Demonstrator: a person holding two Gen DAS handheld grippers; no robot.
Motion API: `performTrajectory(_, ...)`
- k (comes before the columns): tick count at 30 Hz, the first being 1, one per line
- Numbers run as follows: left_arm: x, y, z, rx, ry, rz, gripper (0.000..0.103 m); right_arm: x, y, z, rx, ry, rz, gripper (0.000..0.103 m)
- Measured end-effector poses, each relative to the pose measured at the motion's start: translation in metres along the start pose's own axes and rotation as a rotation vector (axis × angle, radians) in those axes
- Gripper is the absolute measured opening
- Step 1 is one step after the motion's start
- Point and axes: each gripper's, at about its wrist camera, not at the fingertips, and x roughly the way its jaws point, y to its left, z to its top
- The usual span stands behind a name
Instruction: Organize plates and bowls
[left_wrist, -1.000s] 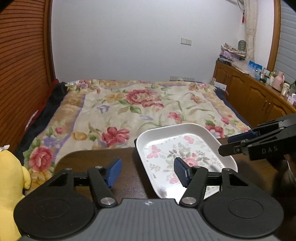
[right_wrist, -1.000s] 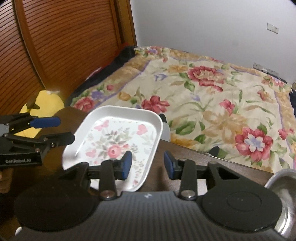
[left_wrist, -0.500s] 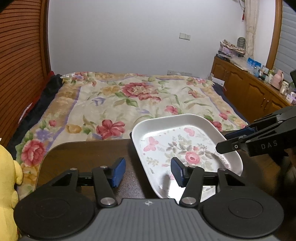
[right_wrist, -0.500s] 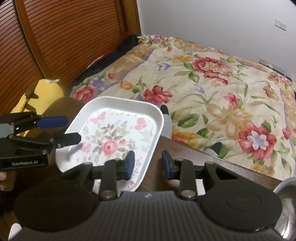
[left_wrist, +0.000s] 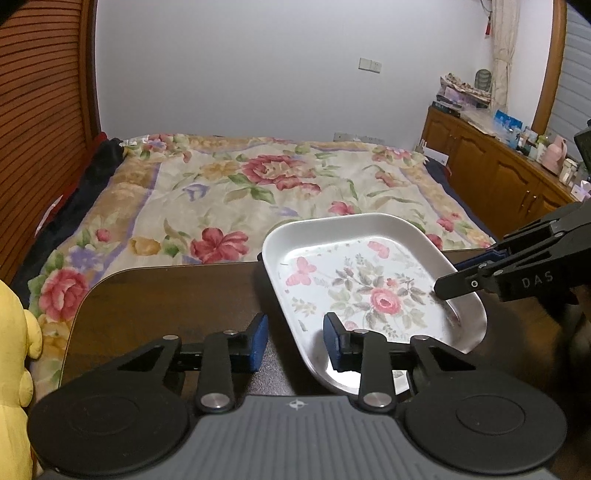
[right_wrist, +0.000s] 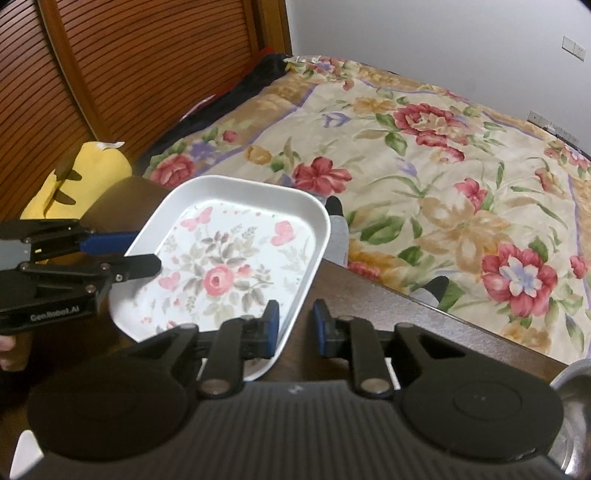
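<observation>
A white rectangular plate (left_wrist: 369, 291) with a printed rose and butterflies lay on the dark wooden table (left_wrist: 159, 295), its far corner reaching to the table edge or just past it, toward the bed with its flowered quilt (left_wrist: 266, 184). The left gripper (left_wrist: 295, 341) straddled the plate's near-left rim: its right blue pad sat over the plate's printed floor and its left pad over bare tabletop, the jaws spread well apart and not pressing the rim. From the right wrist camera the same tool (right_wrist: 133, 254) came in from the left, one finger above the rim and the blue one at the rim's outer side. The right gripper (right_wrist: 295, 326) stood likewise unclenched — a clear gap between its blue pads, the left pad over the plate's near corner and the right pad over the table. In the left wrist view it (left_wrist: 458, 273) reached in from the right, one black finger tip over the plate's inside and the blue-padded one behind the rim; whether either tip touched the plate could not be told. A metal bowl's rim (right_wrist: 576, 391) showed at the lower right of the right wrist view, and a yellow plush toy (left_wrist: 14, 354) sat at the table's left end.
</observation>
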Motion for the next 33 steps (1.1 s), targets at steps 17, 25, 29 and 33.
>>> performTrajectory(17,-0.011,-0.004,0.0,-0.011,0.021,-0.021,0.018,-0.005,-0.001,-0.002,0.004,-0.007,0.035,0.011)
performTrajectory(25,-0.041,-0.01,0.007,0.0,-0.025,-0.012,0.018,-0.034,0.008,-0.005,0.001,-0.056,0.039,0.011)
performTrajectory(29,-0.059,-0.015,0.009,0.006,-0.049,-0.018,0.018,-0.053,0.013,-0.006,0.002,-0.08,0.036,0.011)
performTrajectory(33,-0.076,-0.021,0.011,0.013,-0.074,-0.021,0.018,-0.069,0.017,-0.008,-0.002,-0.106,0.028,0.011)
